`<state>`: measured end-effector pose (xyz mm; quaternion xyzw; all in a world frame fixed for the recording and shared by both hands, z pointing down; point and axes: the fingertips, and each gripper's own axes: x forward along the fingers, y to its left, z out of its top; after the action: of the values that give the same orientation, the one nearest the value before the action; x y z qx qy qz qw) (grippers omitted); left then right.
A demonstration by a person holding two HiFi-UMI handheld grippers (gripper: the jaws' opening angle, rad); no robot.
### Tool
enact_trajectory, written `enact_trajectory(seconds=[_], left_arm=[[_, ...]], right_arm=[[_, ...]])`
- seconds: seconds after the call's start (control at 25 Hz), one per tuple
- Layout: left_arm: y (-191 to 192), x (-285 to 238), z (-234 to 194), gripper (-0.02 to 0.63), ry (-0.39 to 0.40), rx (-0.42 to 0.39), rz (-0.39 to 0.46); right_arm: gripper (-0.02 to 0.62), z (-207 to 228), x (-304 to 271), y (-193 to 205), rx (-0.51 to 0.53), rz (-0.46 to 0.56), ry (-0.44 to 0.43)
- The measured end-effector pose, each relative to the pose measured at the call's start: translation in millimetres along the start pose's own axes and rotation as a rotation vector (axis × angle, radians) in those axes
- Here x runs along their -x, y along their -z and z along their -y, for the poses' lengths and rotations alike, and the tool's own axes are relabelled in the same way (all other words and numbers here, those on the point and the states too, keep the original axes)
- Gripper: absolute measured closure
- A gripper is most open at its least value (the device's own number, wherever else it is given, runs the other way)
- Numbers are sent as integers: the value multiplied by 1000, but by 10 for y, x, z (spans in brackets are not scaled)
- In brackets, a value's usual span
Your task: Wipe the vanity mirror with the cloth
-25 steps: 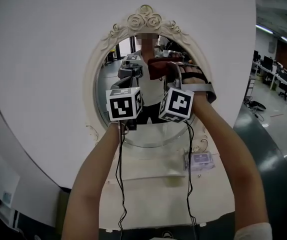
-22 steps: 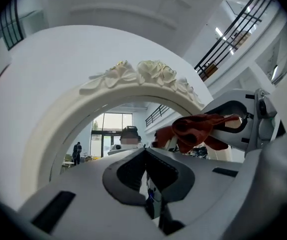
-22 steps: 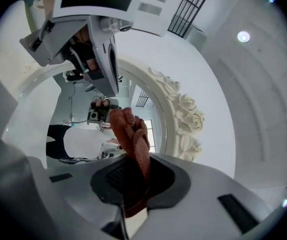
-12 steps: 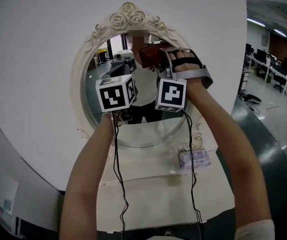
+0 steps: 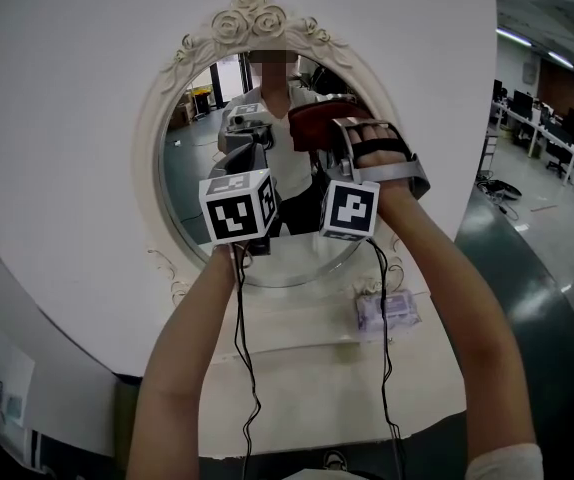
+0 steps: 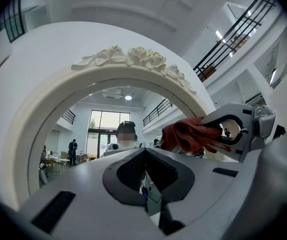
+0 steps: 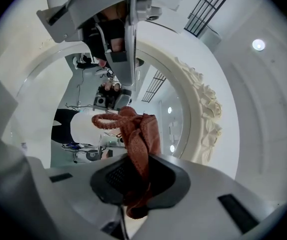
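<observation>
Cloth (image 7: 136,134), rust-red and waffle-knit, bunches between the clamped jaws of the right hand-held gripper (image 7: 136,184), at the oval, rose-crested cream vanity mirror (image 5: 192,173), upper centre. The left hand-held gripper (image 6: 146,176) is closed and empty.

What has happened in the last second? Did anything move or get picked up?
The right gripper carried the red cloth a little to the right across the mirror, toward its right rim. The head camera shifted too, so the move is hard to gauge. Nothing was picked up or let go. The right gripper stays shut on the cloth, the left gripper stays shut and empty, and the packet has not moved.
</observation>
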<state>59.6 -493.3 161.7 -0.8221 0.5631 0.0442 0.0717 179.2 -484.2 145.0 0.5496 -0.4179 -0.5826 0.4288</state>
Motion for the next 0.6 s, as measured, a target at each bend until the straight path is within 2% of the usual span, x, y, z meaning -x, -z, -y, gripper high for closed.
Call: enact_trajectory(seconds=[0.6], left_arm=[[981, 102, 421, 595, 67, 37, -135]], right_arm=[[532, -871, 260, 226, -48, -49, -133]])
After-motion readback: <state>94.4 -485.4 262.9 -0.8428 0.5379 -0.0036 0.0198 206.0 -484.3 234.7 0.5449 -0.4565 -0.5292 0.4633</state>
